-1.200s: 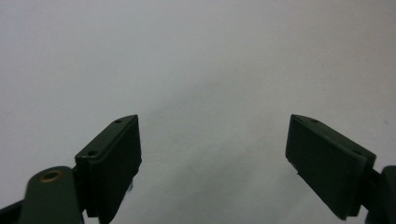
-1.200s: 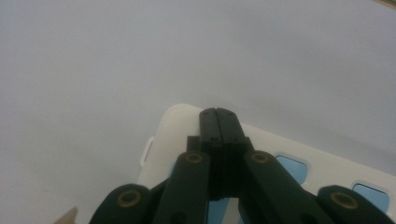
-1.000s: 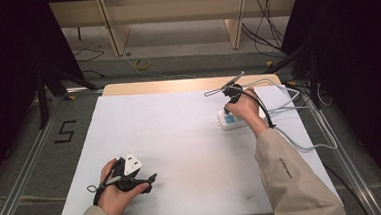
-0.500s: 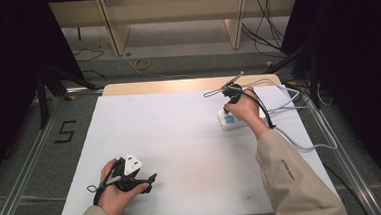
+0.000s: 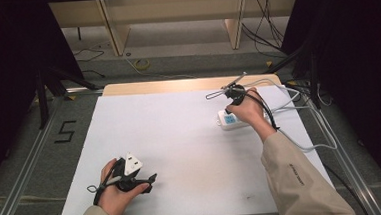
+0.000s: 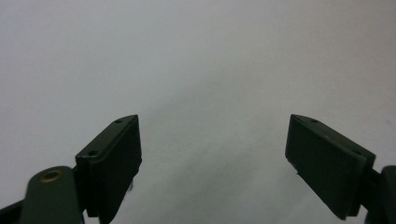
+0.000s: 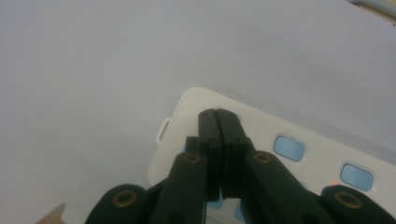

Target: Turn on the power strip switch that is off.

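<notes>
On matte white worktop point(image 5: 180, 138): right gripper point(image 7: 217, 114), jaws pressed together, tips over rounded glossy white power strip point(image 7: 299, 140) with blue rectangular buttons. Left gripper point(image 6: 212, 154) jaws wide, nothing between.

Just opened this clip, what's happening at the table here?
A person works at a white table with a gripper in each hand. The right gripper, shut with nothing between its fingers, points down at one end of a white plastic power strip with pale blue buttons, which lies at the table's far right; whether the tips touch it is unclear. The left gripper stands open with nothing between its fingers, low over bare table at the near left.
</notes>
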A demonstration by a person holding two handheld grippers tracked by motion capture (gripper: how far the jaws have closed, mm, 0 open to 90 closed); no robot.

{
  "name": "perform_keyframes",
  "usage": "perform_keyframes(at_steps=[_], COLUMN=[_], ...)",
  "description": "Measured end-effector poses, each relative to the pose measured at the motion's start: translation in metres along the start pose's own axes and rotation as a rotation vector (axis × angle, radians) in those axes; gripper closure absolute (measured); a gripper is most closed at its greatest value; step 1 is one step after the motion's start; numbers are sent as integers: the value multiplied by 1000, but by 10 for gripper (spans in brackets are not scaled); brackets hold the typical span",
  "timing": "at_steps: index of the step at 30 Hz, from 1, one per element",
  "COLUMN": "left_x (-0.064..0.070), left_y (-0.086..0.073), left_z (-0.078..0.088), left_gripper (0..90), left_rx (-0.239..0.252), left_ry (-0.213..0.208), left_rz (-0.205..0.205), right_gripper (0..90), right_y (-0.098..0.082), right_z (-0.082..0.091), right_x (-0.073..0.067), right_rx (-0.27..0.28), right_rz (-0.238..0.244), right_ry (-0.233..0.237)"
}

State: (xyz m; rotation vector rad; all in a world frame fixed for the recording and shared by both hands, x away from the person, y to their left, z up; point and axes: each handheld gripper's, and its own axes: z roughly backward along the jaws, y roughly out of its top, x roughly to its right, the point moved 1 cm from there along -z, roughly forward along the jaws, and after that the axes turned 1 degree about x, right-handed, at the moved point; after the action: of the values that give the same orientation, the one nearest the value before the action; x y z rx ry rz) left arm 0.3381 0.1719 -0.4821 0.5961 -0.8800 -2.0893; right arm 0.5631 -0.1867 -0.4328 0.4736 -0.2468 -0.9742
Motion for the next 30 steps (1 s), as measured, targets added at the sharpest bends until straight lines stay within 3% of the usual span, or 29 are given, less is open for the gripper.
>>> perform_keyframes(at_steps=[11, 30], left_x=[0, 1], left_y=[0, 0], left_z=[0, 0], left_gripper=[182, 183], left_rx=[-1, -6], left_ry=[1, -1], left_rz=[1, 2], right_gripper=[882, 795], right_y=[-13, -53], right_z=[14, 35], right_x=[-5, -10], right_rx=[29, 61], right_rz=[18, 25], right_ry=[14, 39])
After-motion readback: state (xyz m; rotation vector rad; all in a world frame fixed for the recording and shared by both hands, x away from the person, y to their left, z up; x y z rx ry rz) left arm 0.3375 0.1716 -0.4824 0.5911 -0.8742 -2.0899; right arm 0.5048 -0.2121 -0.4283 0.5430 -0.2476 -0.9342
